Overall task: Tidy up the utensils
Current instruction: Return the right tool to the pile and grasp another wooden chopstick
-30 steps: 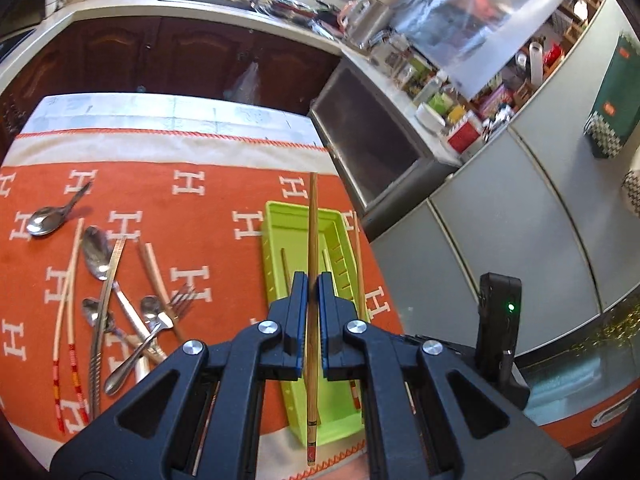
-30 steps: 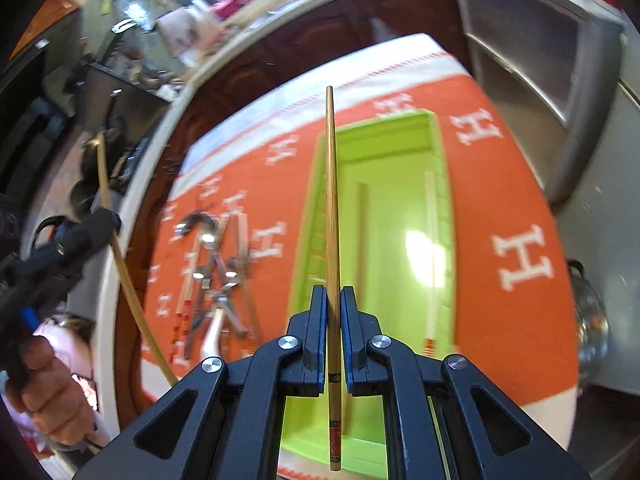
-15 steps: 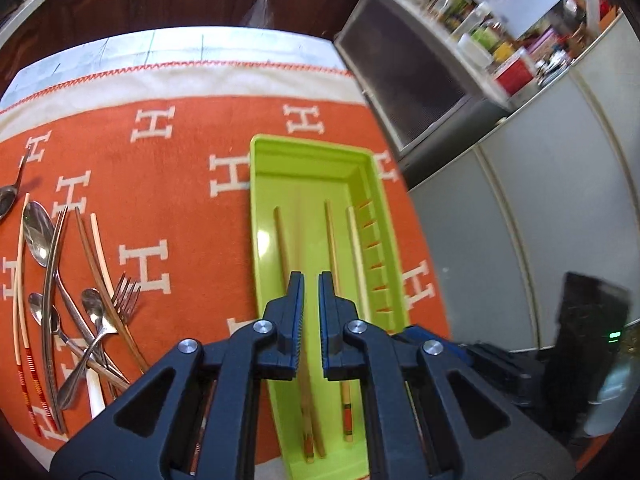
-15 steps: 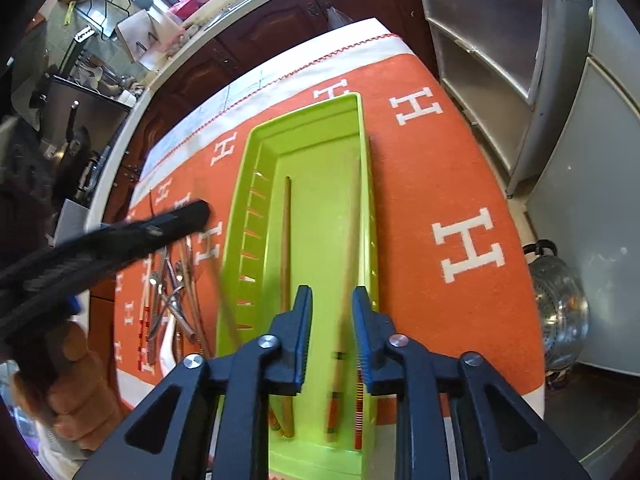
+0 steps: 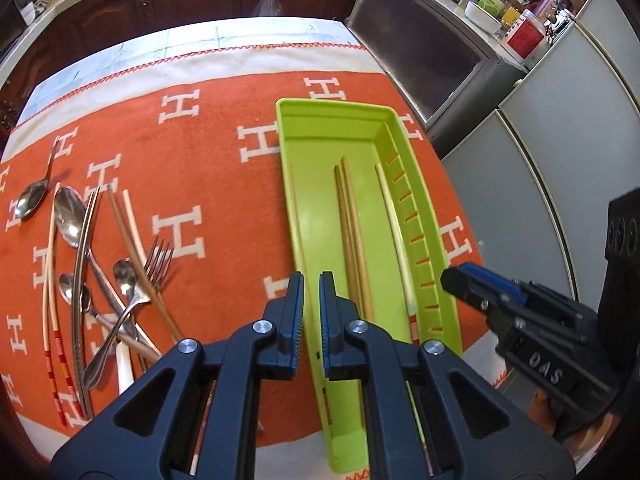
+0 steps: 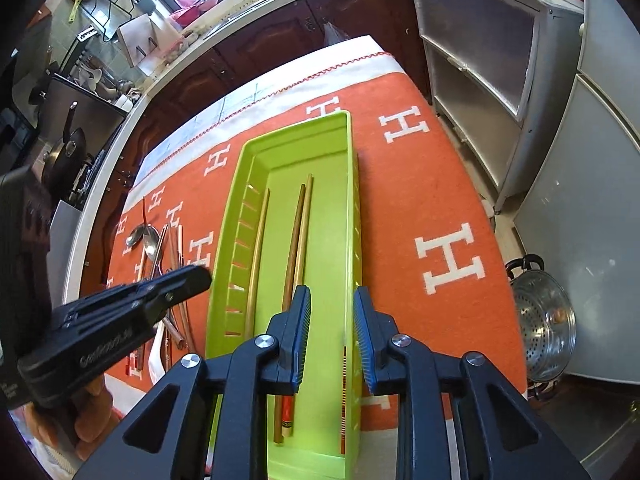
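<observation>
**Progress.** The lime-green tray (image 5: 332, 105) stood on the orange cloth (image 5: 208, 168) covering the bench, and you had four chopsticks in it. A brown pair (image 5: 354, 248) lay down the middle, touching each other. A pale one (image 5: 390, 216) lay beside the right wall, and another (image 5: 297, 224), blurred, along the left wall. I judged the task well under half done. No spoon or fork was in the tray.

**Grippers.**
- Your left gripper (image 5: 311, 292) hung over the tray's left wall, jaws pressed almost together. The right wrist view showed nothing standing out of its tip, so it appeared to pinch nothing.
- Your right gripper (image 6: 330, 320) had just been opening and stood spread over the tray's right side. The striped chopstick (image 6: 343, 360) showed through the gap, lying against the wall below, clear of both pads.

**Outstanding.** To the left of the tray, well apart from it, the remaining utensils lay in a heap:
- a large spoon (image 5: 70, 216)
- a small spoon (image 5: 30, 202), slightly apart from the rest
- a fork (image 5: 154, 264)
- loose brown chopsticks (image 5: 128, 232)
- a red-banded pale pair (image 5: 50, 280)
- a metal pair (image 5: 82, 264)

**Obstructions.** The heap was tangled. The fork's handle crossed other handles, and a brown chopstick ran across it. Lifting one piece would likely disturb its neighbours. The tray had no visible dividers. A grey cabinet (image 5: 420, 68) stood close by the bench's right edge, and a steel steamer pot (image 6: 544, 320) sat on the floor.
</observation>
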Available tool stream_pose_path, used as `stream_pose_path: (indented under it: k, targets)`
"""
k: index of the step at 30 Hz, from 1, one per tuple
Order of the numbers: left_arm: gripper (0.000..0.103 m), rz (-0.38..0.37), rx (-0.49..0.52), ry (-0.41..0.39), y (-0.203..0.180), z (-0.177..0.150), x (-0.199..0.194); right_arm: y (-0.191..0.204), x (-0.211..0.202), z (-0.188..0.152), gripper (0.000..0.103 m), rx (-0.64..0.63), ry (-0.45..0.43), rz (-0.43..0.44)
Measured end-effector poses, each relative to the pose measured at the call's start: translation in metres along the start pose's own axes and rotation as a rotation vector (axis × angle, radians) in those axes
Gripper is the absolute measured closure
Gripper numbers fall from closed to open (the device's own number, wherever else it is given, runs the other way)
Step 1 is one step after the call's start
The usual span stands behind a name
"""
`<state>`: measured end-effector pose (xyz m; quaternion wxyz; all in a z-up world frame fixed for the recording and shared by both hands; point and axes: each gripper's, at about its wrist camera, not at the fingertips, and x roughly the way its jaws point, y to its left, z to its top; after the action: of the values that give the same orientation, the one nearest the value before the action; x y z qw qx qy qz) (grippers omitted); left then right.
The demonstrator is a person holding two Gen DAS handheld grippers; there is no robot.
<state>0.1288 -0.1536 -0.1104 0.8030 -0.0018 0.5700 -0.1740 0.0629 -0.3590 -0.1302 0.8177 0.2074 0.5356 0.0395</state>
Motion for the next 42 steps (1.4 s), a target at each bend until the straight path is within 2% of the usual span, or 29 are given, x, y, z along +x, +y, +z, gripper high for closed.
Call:
stream_pose_path:
  k: [3, 5, 7, 17, 22, 30, 42]
  targets:
    - [0.096, 0.009, 0.007, -0.001, 0.002, -0.007, -0.006, 0.0, 0.001, -0.001, 0.081, 0.001, -0.002, -0.003]
    - [0.089, 0.011, 0.007, -0.003, 0.004, -0.012, -0.01, 0.001, 0.001, -0.002, 0.081, 0.002, -0.002, 0.0]
    - [0.086, 0.02, -0.002, -0.009, 0.009, -0.017, -0.014, 0.004, 0.002, -0.002, 0.081, 0.001, -0.004, -0.001]
    - [0.085, 0.085, -0.083, -0.064, 0.059, -0.041, -0.048, 0.031, 0.003, -0.01, 0.081, -0.04, -0.001, 0.012]
    - [0.085, 0.132, -0.152, -0.086, 0.098, -0.058, -0.064, 0.056, 0.003, -0.014, 0.081, -0.085, 0.004, 0.029]
    - [0.085, 0.162, -0.258, -0.088, 0.154, -0.082, -0.073, 0.109, 0.011, -0.024, 0.081, -0.188, 0.025, 0.044]
    - [0.085, 0.182, -0.299, -0.088, 0.193, -0.098, -0.071, 0.191, 0.061, -0.029, 0.081, -0.366, 0.113, 0.036]
